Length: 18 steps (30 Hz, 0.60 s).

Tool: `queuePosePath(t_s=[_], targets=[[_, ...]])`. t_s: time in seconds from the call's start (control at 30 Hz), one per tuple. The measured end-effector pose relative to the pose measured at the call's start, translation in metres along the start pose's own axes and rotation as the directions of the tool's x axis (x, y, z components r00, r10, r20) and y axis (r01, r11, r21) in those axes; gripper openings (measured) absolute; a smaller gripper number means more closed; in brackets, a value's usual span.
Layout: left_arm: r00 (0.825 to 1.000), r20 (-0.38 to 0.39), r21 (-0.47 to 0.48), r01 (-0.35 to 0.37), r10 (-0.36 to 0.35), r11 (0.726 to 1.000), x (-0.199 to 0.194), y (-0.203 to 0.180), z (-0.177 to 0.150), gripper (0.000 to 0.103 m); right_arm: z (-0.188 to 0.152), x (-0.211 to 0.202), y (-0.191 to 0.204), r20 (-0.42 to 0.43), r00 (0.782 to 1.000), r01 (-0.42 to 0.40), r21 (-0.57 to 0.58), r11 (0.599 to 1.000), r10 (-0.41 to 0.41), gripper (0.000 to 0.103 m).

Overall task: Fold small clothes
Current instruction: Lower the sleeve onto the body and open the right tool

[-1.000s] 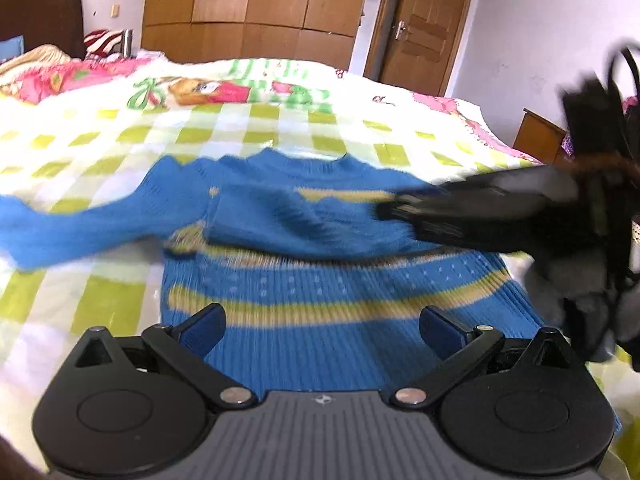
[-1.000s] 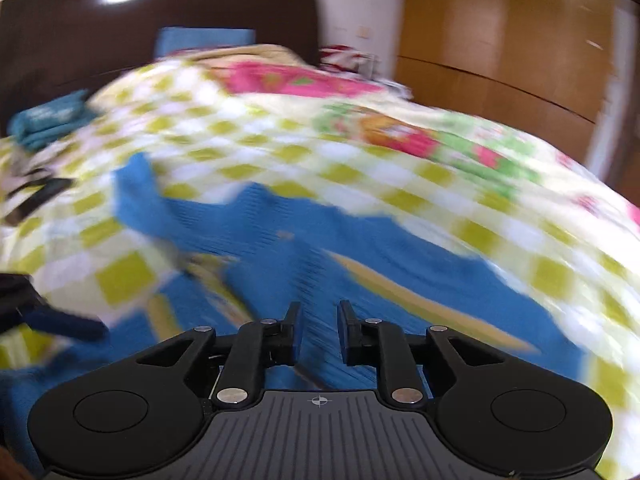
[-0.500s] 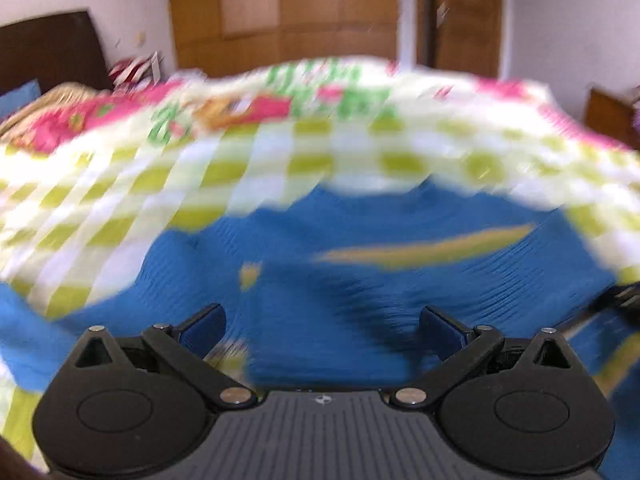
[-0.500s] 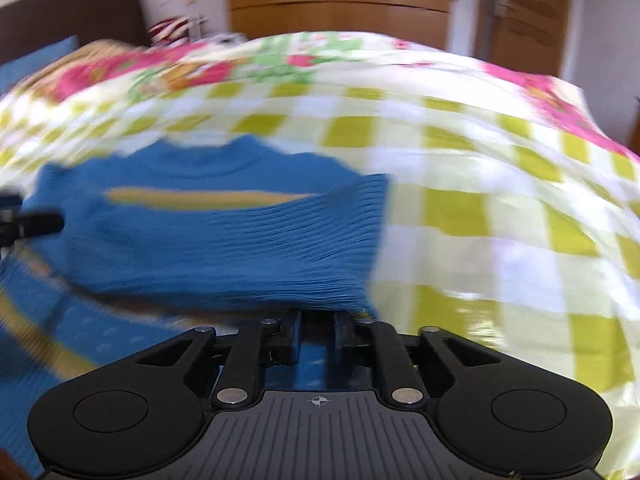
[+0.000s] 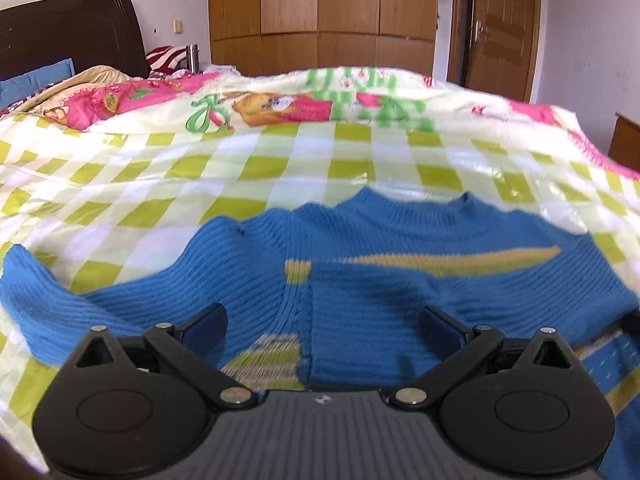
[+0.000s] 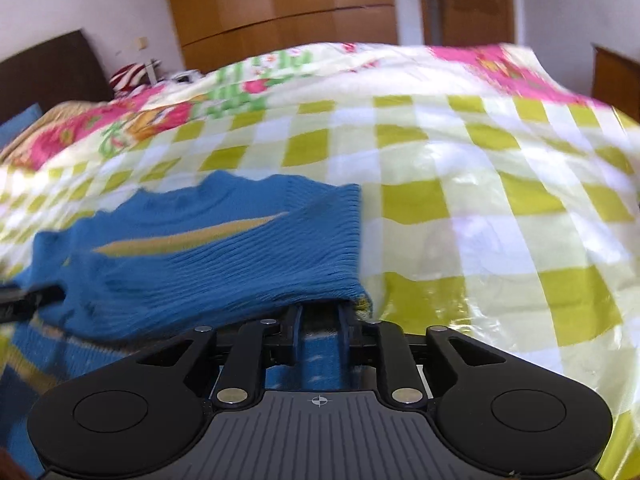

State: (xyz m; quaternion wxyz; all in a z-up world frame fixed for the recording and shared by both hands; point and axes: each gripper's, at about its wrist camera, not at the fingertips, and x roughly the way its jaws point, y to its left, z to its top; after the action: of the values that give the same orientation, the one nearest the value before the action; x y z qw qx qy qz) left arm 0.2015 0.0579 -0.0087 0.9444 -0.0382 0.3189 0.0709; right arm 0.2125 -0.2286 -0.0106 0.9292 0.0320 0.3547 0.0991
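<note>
My left gripper [image 5: 322,326] stands with its jaws wide apart above the blue knit sweater [image 5: 360,276], nothing between the pads. My right gripper [image 6: 319,330] has just been opening; its jaws stand a narrow gap apart, the fingertips tucked under the folded sleeve's cuff [image 6: 348,236], with knit visible between them; whether the pads press on it I cannot tell.

Left wrist view: the sweater's collar on the far side, one sleeve [image 5: 44,300] spread out to the left, the other folded across the chest, and a yellow band below the neck. Right wrist view only: the ribbed cuff end, lying near the sweater's right edge, with bare bedspread [image 6: 500,208] to the right.

The sweater lies flat on the near part of the green-and-white checked bedspread. Beyond it are a dark headboard [image 5: 72,32] at far left and a wooden wardrobe [image 5: 320,12] against the far wall.
</note>
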Motion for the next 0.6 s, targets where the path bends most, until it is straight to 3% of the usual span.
queuePosePath(t_s=[0.17,0.33,0.4,0.47,0.53,0.6], targets=[[0.998,0.05,0.083,0.018,-0.023,0.996,0.003,-0.017,0.004,0.103,0.002,-0.016,0.008,0.037,0.999,-0.018,-0.012,1.0,0.019,0.019],[0.999,-0.033,0.135,-0.027,0.032,0.991,0.029,-0.021,-0.002,0.103,0.012,-0.015,0.027,0.085,0.994,-0.061,-0.104,0.993,0.07,0.022],[0.997,-0.069,0.103,-0.04,0.047,0.994,0.033,-0.009,-0.005,0.103,0.016,-0.004,0.032,0.074,0.994,-0.073,-0.123,0.99,0.083,0.026],[0.997,-0.081,0.057,-0.014,0.019,0.998,0.03,0.003,-0.006,0.103,0.019,0.017,0.029,0.031,0.999,-0.032,-0.112,0.993,0.035,0.027],[0.996,-0.073,0.068,-0.047,0.052,0.997,0.025,0.006,-0.007,0.103,0.019,0.039,0.021,-0.011,0.999,0.048,-0.103,0.994,-0.049,0.022],[0.995,-0.04,0.076,-0.086,0.09,0.993,0.017,0.008,-0.008,0.103,0.021,0.04,0.022,-0.015,0.998,0.053,-0.094,0.994,-0.055,0.023]])
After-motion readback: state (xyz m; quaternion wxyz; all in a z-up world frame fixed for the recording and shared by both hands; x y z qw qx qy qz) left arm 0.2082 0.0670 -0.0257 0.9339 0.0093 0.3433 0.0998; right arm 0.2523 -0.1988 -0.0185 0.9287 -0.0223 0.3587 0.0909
